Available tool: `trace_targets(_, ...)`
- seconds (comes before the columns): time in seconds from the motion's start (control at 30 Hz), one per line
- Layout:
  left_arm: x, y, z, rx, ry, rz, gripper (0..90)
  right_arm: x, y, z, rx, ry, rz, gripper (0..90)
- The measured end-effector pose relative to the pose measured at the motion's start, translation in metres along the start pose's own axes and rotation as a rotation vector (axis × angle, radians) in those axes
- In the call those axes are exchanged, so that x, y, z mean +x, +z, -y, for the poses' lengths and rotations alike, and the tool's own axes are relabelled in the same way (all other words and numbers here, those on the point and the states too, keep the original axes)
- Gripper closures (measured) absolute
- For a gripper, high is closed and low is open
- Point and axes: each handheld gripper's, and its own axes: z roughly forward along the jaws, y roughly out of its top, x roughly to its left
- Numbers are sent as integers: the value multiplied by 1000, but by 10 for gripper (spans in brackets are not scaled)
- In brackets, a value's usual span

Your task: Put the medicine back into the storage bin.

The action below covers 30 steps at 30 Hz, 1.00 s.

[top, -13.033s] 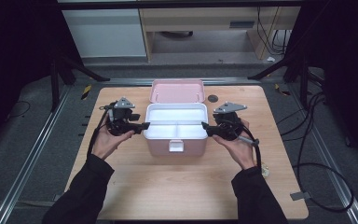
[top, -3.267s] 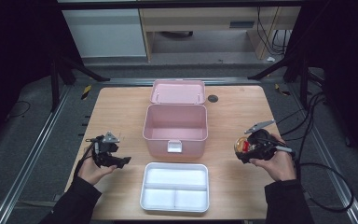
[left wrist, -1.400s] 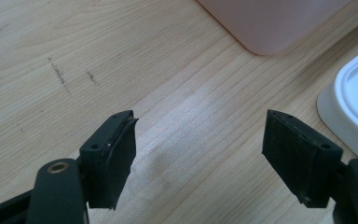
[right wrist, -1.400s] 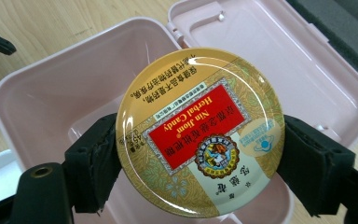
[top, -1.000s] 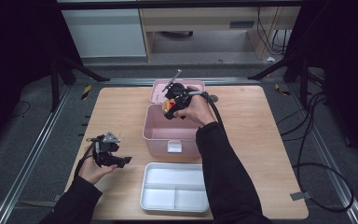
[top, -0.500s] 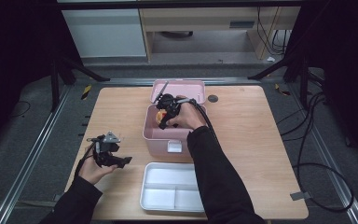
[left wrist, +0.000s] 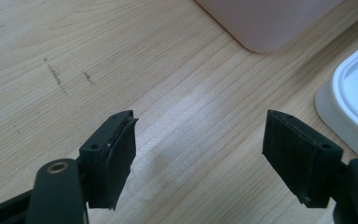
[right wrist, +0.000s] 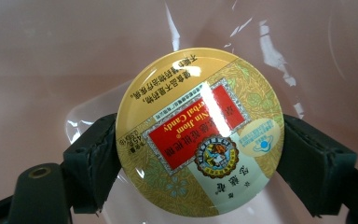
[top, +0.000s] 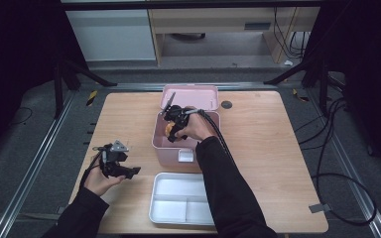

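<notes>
**Candy tin held over pink box; left hand-held gripper idle**

While I watch from the remote station, the right hand-held gripper [top: 171, 130] sits over the open pink box [top: 161, 144] near the middle of the tabletop [top: 278, 148]. In the right gripper view its two black jaws press against opposite edges of a round candy tin [right wrist: 199, 133], one jaw on each side. The tin faces the camera with its lid toward me: gold ground, a red label panel, printing that reads upside down. Behind the tin I see the pink inner surface of the box with bright glare streaks. I cannot tell whether the tin touches the box floor or hangs above it.

I note the left hand-held gripper [top: 124, 171] low over the tabletop to the left of the box, well apart from the right one. In the left gripper view its jaws stand wide apart with bare wood between them and nothing in their grasp. A corner of the pink box shows at the top of that view, and the rim of the white tray [left wrist: 354, 107] shows at its right edge.

In the high view the white tray lies on the tabletop just in front of the box, divided into compartments. The pink lid [top: 198, 95] lies behind the box.
</notes>
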Motion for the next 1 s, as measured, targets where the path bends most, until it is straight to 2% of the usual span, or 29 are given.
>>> trace_targets(0.23,0,0,0,-1,3,2,252,0,-4,-1,-28,10,8,193)
trace_targets(0.4,-1,-1,0,-1,7,0,253,2,-20,1,-71,14,13,200)
trace_targets(0.67,-3,-3,-2,-10,19,4,274,8,-62,10,-169,23,45,213)
trace_targets(0.73,-3,-4,-2,-15,25,18,292,10,-73,14,-193,19,56,213)
trace_targets(0.9,-4,-5,-2,-39,49,31,325,13,-101,32,-252,18,109,253)
trace_targets(1.0,-6,-6,-4,-47,66,40,358,16,-117,50,-288,-5,128,270)
